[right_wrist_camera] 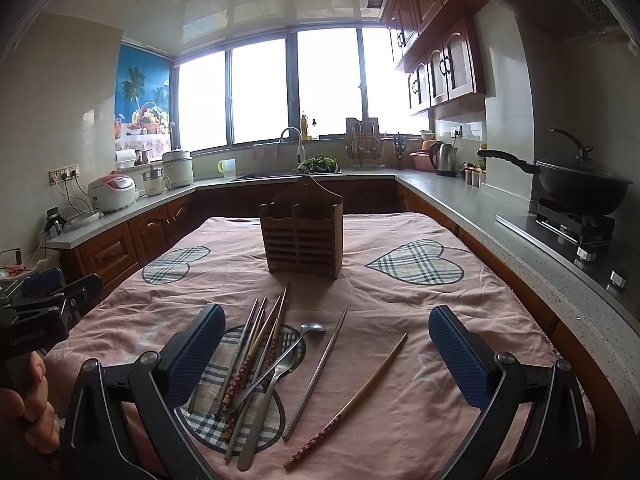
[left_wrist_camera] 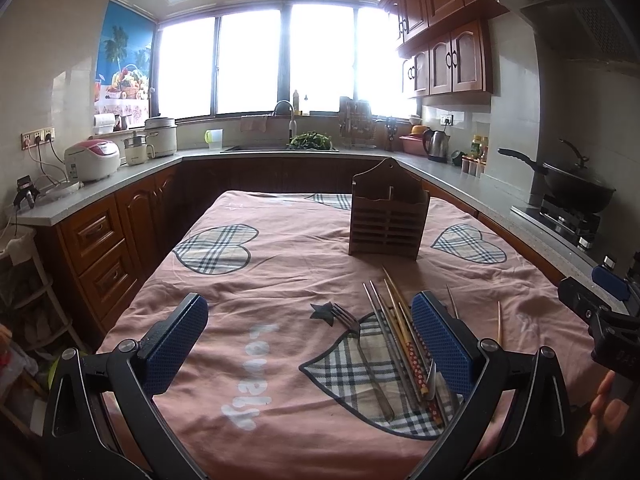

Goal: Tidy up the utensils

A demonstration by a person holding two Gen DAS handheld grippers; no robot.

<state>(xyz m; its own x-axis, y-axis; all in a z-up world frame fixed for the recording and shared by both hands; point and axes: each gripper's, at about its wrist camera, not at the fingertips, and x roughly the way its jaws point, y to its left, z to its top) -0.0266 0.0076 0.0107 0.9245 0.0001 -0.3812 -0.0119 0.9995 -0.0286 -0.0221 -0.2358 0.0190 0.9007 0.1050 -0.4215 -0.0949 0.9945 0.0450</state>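
Both my grippers, left [left_wrist_camera: 310, 334] and right [right_wrist_camera: 326, 344], spread wide, empty. Utensil pile [right_wrist_camera: 256, 364] lower centre; wooden holder [right_wrist_camera: 302, 236] mid-frame beyond. Risk: crossed chopsticks probably snag, dragging neighbours off cloth.

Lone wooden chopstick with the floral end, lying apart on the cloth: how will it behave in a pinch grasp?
The wooden chopstick looks thin and stiff, so probably light. It lies flat on the wrinkled pink tablecloth, so the pads may catch fabric. Its slender, seemingly rounded shaft could roll or pivot if pinched off-centre. The right gripper is open and empty above it.
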